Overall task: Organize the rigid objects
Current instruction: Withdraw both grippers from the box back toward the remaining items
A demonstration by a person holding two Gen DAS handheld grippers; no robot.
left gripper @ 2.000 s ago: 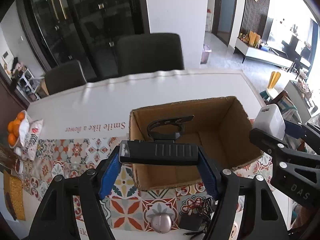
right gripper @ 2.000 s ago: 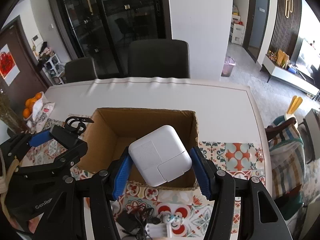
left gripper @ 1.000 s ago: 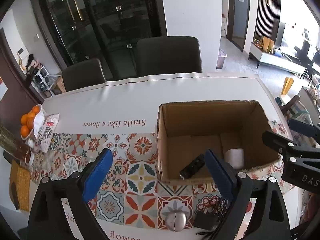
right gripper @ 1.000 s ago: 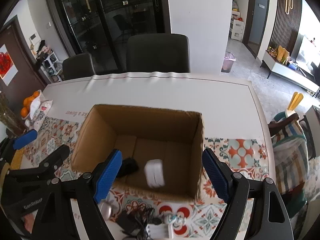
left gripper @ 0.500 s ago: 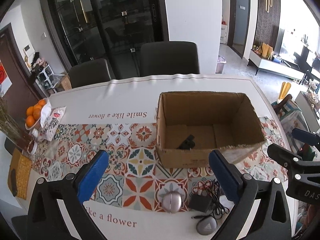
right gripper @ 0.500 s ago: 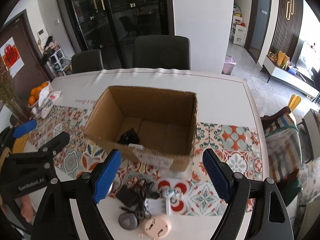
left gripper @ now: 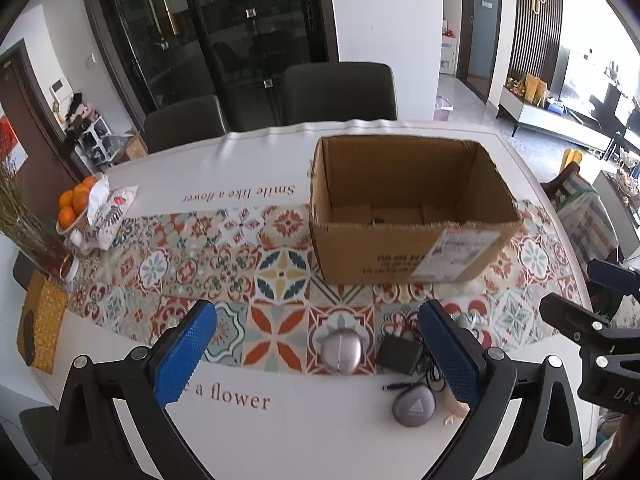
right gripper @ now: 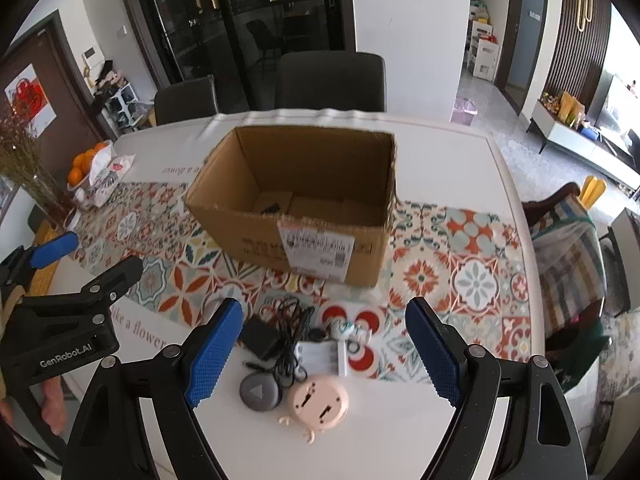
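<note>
1. Left gripper [left gripper: 316, 354] is hovering with jaws spread wide after just opening, nothing between them.
2. Right gripper [right gripper: 324, 350] is hovering likewise, jaws apart and empty.
3. Silver puck [left gripper: 342, 350], black adapter [left gripper: 398, 353], grey disc [right gripper: 260, 391] and pink gadget [right gripper: 318, 398] are lying on the table [right gripper: 400, 436], near the box [left gripper: 404, 256].

Ahead of the left hand-held gripper [left gripper: 320, 350], whose pads are blue on black arms, stands a plain brown cardboard box [left gripper: 404, 248]. The white worktop [left gripper: 320, 432] carries a runner [left gripper: 208, 256] patterned in red, orange, teal and yellow tiles. Between its pads lies a silver round case [left gripper: 343, 351]; near the right hand-held gripper [right gripper: 324, 350] lie a grey disc [right gripper: 260, 391] and a pink round gadget [right gripper: 318, 400].
</note>
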